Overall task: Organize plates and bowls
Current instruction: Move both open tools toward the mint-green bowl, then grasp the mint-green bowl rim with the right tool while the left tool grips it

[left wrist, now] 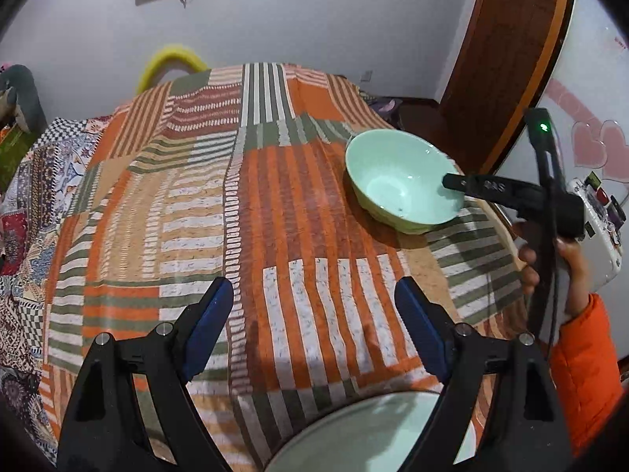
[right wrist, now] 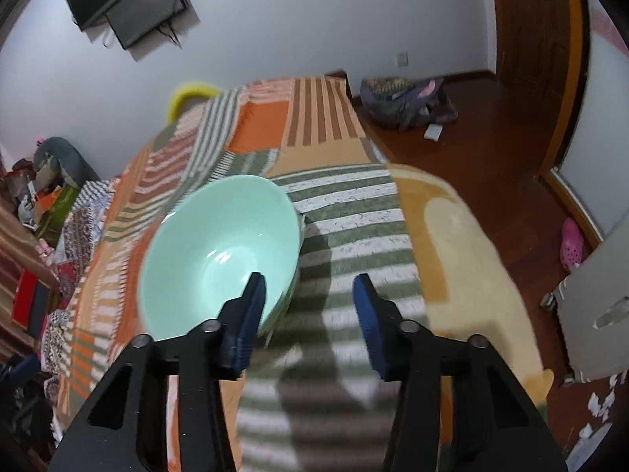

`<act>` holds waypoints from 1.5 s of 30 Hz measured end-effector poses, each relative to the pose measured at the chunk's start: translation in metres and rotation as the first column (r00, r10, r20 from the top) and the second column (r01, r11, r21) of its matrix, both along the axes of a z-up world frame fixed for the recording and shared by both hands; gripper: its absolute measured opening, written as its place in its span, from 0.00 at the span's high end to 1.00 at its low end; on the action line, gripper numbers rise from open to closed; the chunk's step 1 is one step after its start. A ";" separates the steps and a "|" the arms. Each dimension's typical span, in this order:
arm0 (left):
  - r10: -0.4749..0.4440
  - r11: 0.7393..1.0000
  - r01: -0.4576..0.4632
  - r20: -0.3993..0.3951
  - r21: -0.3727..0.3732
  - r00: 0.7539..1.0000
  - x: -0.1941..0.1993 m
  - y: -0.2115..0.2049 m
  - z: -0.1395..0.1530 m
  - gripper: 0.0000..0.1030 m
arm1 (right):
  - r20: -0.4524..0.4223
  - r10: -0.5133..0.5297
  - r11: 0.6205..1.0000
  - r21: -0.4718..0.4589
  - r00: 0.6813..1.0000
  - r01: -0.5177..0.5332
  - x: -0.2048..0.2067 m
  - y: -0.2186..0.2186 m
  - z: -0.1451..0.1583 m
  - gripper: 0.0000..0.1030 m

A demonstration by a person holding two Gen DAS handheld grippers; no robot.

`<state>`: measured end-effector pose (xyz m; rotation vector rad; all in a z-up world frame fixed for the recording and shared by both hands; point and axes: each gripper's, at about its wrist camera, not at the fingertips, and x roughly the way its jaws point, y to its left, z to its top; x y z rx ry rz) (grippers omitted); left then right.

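Our left gripper (left wrist: 314, 326), black-armed with blue pads, stands wide open with nothing between its fingers, only the striped cloth showing in the gap. Just beneath it, at the near edge of the left wrist view, lies a pale green round plate (left wrist: 365, 436), partly hidden by the gripper's arms.

Our right gripper (right wrist: 308, 310), of the same black and blue build, has its jaws partly apart and grips nothing. Its left pad (right wrist: 251, 314) sits in front of the near rim of a pale mint-green ceramic bowl (right wrist: 220, 251); whether it touches the rim we cannot tell, since the picture is blurred there. The other pad hangs over the cloth, clear of the bowl. From the left wrist view, one black finger of that gripper reaches across the bowl's right rim, and our hand (left wrist: 550, 271), in an orange padded sleeve (left wrist: 585, 369), grips its handle.

The bowl stands upright on the patchwork tablecloth of orange, green and white stripes (left wrist: 275, 204), toward the table's far right side, well apart from the plate. Beyond the table we see a pale wall with a dark screen (right wrist: 125, 4) mounted on it and a brown wooden floor (right wrist: 491, 181).
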<state>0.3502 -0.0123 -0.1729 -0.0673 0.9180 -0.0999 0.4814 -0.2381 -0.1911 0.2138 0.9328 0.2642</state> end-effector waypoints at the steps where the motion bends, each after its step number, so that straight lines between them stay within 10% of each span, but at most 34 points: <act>1: 0.000 1.000 0.000 -0.009 -0.005 1.000 0.005 0.001 -0.004 0.18 | -0.013 -0.001 1.000 -0.001 1.000 0.001 0.005 0.000 -0.004 0.66; 7: 0.010 1.000 -0.011 -0.023 -0.020 1.000 0.019 0.004 -0.012 0.18 | -0.046 0.077 0.996 0.051 0.996 -0.075 0.020 0.006 -0.015 0.90; 24: 0.018 1.000 -0.020 -0.088 -0.017 0.996 0.034 -0.010 -0.039 0.18 | -0.038 0.270 0.963 0.030 0.962 -0.269 -0.070 0.024 -0.016 0.89; 41: -0.097 0.995 0.092 -0.157 -0.040 0.983 0.044 -0.031 -0.063 0.86 | -0.025 0.248 0.968 -0.022 0.968 -0.249 -0.076 0.037 -0.019 0.84; 45: -0.102 0.995 0.097 -0.163 -0.038 0.981 0.046 -0.034 -0.065 0.86 | -0.024 0.233 0.972 -0.020 0.972 -0.233 -0.077 0.033 -0.017 0.80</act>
